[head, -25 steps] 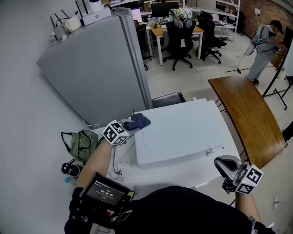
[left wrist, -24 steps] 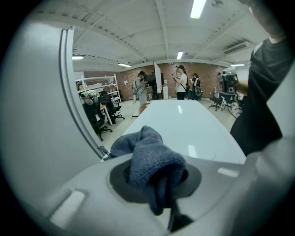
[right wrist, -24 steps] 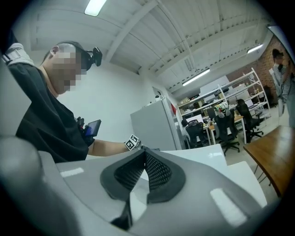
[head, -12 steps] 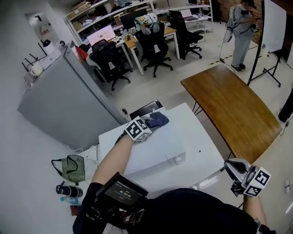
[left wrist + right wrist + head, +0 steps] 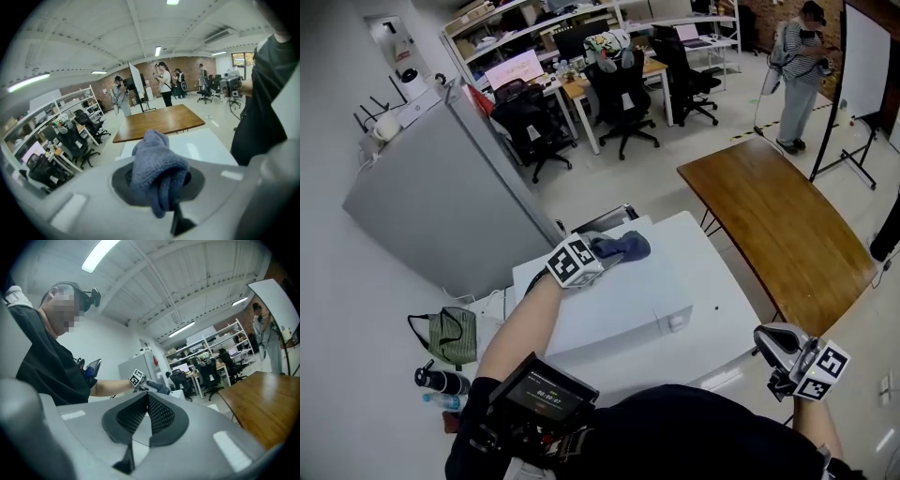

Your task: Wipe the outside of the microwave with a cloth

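Note:
The white microwave [image 5: 619, 314] stands on a white table [image 5: 722, 319] below me. A blue-grey cloth [image 5: 624, 247] lies bunched on the far edge of its top, and my left gripper [image 5: 602, 249] is shut on it. In the left gripper view the cloth [image 5: 154, 164] fills the gap between the jaws of the left gripper [image 5: 160, 186]. My right gripper [image 5: 767, 339] hangs off the table's near right corner, shut and holding nothing. The right gripper view shows the right gripper [image 5: 146, 414] with its pads pressed together, and the cloth [image 5: 162, 389] far off.
A tall grey cabinet [image 5: 441, 197] stands left of the table. A brown wooden table [image 5: 778, 225] runs along the right. A green bag [image 5: 448, 334] and a dark bottle [image 5: 436, 380] lie on the floor at left. Office chairs [image 5: 621, 94] and a standing person [image 5: 797, 66] are farther back.
My left gripper has slid the cloth rightward along the far edge of the microwave's top. The head view has swung. The right gripper has stayed low at the right.

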`<state>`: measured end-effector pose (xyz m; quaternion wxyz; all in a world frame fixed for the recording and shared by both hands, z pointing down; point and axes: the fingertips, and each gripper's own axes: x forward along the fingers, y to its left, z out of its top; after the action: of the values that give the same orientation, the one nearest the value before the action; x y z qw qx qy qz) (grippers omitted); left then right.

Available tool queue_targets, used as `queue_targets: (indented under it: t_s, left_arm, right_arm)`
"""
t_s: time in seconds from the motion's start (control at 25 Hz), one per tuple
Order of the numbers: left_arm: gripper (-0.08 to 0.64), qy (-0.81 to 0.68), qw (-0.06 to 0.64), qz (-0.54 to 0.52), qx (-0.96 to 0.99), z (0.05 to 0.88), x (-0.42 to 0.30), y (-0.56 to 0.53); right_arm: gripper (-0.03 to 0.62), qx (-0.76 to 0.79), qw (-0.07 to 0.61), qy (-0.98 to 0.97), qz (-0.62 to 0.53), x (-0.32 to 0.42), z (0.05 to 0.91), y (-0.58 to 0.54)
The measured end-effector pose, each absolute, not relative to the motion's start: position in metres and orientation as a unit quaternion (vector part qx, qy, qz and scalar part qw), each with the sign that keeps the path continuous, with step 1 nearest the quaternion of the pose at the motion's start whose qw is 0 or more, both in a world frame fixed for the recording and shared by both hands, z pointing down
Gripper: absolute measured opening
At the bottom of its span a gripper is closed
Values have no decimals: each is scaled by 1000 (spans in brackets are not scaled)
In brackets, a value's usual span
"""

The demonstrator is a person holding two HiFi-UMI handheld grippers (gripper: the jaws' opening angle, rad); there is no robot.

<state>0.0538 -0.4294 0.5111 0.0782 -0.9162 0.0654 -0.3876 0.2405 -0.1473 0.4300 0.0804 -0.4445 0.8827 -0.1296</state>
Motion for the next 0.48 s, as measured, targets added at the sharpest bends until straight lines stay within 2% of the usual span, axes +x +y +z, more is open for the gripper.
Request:
queue_targets:
  t_s: [0.28, 0.36, 0.48]
  left_arm:
    - [58, 153, 48, -407, -899, 518, -208, -394]
    - [58, 154, 32, -410, -898, 532, -249, -375]
    - [58, 142, 23, -426, -893, 560, -267, -354]
  right_arm:
    - [5, -336, 66, 932, -123, 81, 410, -189]
    - [5, -314, 59, 939, -123, 47, 407, -195]
    - [5, -297, 48, 945, -127, 18, 407, -198]
